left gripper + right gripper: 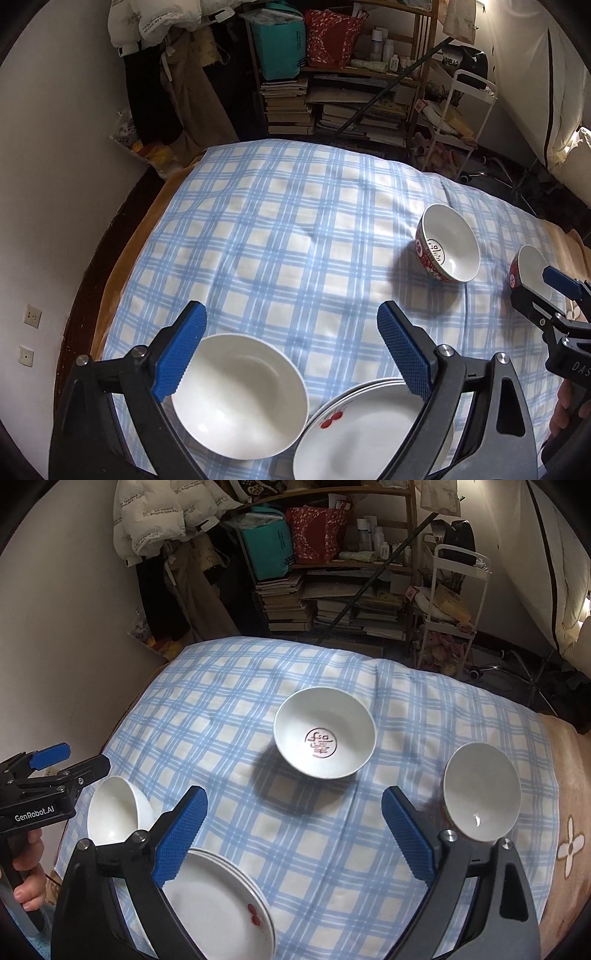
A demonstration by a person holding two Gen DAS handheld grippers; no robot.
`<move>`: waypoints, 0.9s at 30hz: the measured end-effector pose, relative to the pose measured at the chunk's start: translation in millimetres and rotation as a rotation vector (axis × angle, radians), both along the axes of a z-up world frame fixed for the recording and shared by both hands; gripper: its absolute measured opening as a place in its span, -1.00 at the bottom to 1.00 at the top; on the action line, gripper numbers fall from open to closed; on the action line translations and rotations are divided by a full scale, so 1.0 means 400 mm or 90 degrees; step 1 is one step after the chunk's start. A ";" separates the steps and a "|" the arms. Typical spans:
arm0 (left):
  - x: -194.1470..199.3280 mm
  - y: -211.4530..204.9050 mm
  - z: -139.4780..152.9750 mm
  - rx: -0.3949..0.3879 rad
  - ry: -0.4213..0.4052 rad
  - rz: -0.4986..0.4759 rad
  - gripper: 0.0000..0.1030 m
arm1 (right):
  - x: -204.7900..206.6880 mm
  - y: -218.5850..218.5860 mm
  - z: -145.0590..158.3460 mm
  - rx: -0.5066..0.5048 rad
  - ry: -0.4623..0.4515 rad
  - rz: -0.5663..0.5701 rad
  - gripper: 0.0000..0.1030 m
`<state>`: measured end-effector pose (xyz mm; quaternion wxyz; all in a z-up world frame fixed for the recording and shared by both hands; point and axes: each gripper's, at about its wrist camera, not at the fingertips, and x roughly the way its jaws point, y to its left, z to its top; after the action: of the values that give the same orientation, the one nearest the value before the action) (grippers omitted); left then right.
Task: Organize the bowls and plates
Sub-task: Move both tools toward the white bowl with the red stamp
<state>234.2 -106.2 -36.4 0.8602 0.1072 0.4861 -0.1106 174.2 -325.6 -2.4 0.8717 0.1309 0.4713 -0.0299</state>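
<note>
Both hand-held grippers, left [291, 347] and right [295, 830], hover released and empty; stacked white cherry-print plates [218, 904] sit beside a plain white bowl [240, 395] on the blue-checked bed cloth [314, 849]; two red-sided bowls [325, 733] stand apart, seemingly unsorted.

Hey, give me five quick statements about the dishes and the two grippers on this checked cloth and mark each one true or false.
1. The left gripper is clamped on the plain white bowl. False: its jaws stand open, nothing pressed between them.
2. The white plates with a red cherry print lie in a stack. True.
3. The red-sided bowl with a red seal mark inside stands on the stacked plates. False: it sits apart, on the blue and white checked cloth.
4. The right gripper is open and holds nothing. True.
5. Three bowls are nested together. False: the third, a white-lined bowl, also stands alone.
</note>
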 end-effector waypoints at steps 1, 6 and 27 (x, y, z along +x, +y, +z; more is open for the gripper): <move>0.010 -0.016 0.000 0.005 -0.001 -0.003 0.79 | 0.010 -0.018 -0.002 0.001 -0.002 -0.007 0.93; 0.060 -0.097 -0.006 0.014 -0.021 -0.024 0.79 | 0.055 -0.094 -0.024 0.024 -0.010 -0.016 0.93; 0.194 -0.356 -0.184 0.046 0.015 -0.105 0.79 | 0.149 -0.233 -0.191 0.129 0.008 -0.046 -0.16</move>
<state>311.7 -248.5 -110.1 0.8378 0.1767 0.4896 -0.1649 234.0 -418.9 -78.9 0.8492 0.2351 0.4727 -0.0143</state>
